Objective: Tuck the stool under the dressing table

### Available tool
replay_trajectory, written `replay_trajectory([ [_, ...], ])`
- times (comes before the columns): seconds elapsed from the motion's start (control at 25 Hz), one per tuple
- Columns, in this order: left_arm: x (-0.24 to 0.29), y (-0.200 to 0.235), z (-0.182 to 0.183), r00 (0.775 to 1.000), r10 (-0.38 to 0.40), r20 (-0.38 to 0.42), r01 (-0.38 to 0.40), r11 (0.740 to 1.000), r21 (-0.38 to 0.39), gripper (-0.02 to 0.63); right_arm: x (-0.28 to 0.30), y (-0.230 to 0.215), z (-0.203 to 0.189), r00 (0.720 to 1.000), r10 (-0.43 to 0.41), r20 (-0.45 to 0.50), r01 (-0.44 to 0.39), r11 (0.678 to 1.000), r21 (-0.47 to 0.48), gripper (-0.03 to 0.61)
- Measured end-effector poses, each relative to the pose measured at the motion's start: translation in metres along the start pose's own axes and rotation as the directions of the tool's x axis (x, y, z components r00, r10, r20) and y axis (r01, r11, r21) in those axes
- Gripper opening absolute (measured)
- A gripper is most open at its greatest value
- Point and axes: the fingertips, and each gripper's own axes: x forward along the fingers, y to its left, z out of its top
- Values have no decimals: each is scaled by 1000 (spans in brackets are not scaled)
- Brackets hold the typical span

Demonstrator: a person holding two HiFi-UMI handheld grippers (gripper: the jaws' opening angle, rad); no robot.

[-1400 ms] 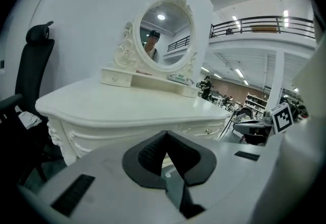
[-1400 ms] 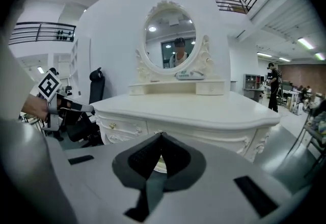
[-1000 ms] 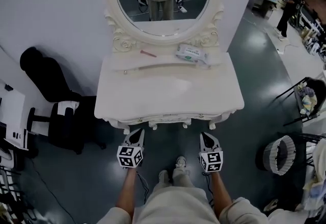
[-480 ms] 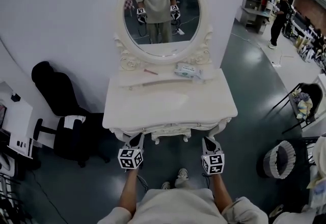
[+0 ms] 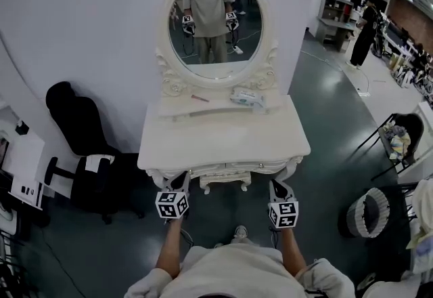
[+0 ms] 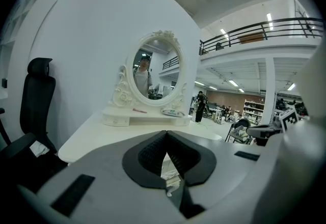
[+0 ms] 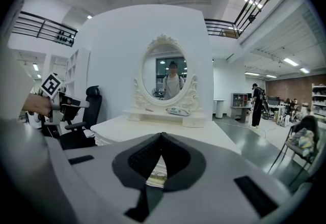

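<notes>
The white dressing table (image 5: 223,137) with its oval mirror (image 5: 215,27) stands against the wall ahead of me. Under its front edge, between my grippers, shows a white carved piece (image 5: 224,181) that looks like the stool, mostly hidden beneath the top. My left gripper (image 5: 181,182) and right gripper (image 5: 277,187) hover just short of the table's front corners, both shut and empty. In the left gripper view the left gripper (image 6: 166,134) has its jaws closed together, pointing at the tabletop (image 6: 102,129). In the right gripper view the right gripper (image 7: 162,136) looks the same.
A black office chair (image 5: 81,154) stands left of the table and a white desk (image 5: 13,168) beyond it. A wipes packet (image 5: 247,97) and a pink stick (image 5: 199,97) lie on the table's shelf. A white basket (image 5: 365,212) and a laden chair (image 5: 399,141) stand right.
Both grippers have risen and drawn back a little from under the table's front. My view has lifted, so the whole mirror and more floor show.
</notes>
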Motion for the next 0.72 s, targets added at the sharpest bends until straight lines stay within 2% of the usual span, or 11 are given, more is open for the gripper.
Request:
replay_trajectory([
  [0.72, 2, 0, -6, 1000, -16, -13, 16, 1000, -3, 14, 3, 4, 0, 1000, -12, -5, 12, 1000, 1, 2],
])
